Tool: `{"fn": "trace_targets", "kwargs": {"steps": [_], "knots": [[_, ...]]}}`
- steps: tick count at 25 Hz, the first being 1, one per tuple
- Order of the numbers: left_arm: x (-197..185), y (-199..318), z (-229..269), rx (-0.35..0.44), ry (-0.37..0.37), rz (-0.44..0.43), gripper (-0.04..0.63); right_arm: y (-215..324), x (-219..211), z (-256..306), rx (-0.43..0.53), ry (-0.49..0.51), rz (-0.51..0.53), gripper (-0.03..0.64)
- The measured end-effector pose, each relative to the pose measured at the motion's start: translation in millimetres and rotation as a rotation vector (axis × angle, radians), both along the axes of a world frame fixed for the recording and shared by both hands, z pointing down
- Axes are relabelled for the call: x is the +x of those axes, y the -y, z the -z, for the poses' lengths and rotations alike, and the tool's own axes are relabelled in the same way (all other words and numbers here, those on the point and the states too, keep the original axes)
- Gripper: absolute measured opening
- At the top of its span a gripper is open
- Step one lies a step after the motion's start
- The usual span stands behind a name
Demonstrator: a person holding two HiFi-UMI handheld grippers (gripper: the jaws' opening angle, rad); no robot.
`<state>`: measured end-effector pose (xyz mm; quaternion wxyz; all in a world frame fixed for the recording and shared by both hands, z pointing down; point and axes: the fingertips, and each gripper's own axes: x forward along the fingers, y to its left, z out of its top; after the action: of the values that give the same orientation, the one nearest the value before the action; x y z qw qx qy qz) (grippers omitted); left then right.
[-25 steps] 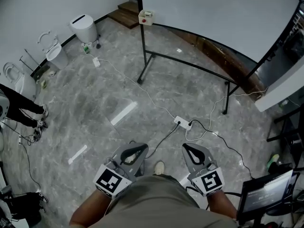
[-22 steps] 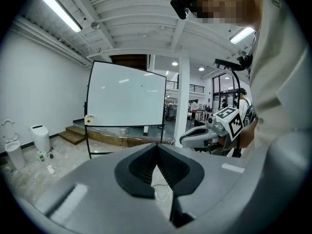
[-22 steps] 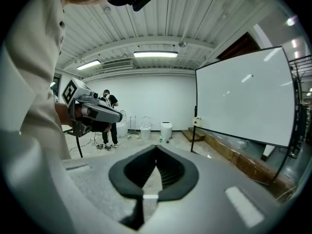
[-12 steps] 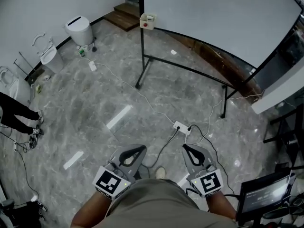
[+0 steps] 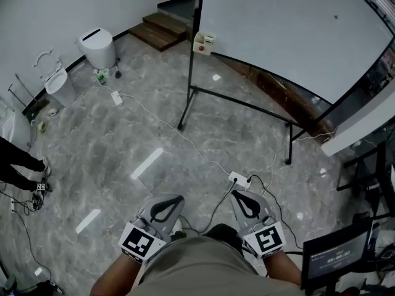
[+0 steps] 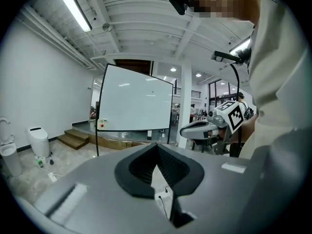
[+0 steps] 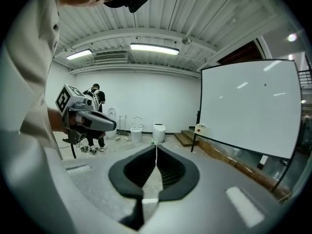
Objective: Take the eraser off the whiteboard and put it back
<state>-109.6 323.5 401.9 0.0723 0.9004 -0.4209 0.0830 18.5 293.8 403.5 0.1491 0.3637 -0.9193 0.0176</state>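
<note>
Grey marble floor (image 5: 123, 134) runs ahead of my tongs to the whiteboard (image 5: 278, 29). My left tongs (image 5: 176, 200) and right tongs (image 5: 238, 197) are both closed and empty. The eraser (image 5: 204, 42), apparently the cream block at the board's lower corner, sits well ahead of both. I expect it to be light and stiff, and would pinch its 2 long sides.

The head view looks steeply down from above, both gripper views look level, all sharing the far whiteboard (image 5: 284, 29).
</note>
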Motion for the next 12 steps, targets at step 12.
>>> {"fn": "trace_targets", "kwargs": {"steps": [12], "knots": [[-58.6, 65.4, -18.4, -0.042, -0.021, -0.017, 0.006, 62.5, -44.3, -5.2, -0.033, -0.037, -0.051, 0.006]]}}
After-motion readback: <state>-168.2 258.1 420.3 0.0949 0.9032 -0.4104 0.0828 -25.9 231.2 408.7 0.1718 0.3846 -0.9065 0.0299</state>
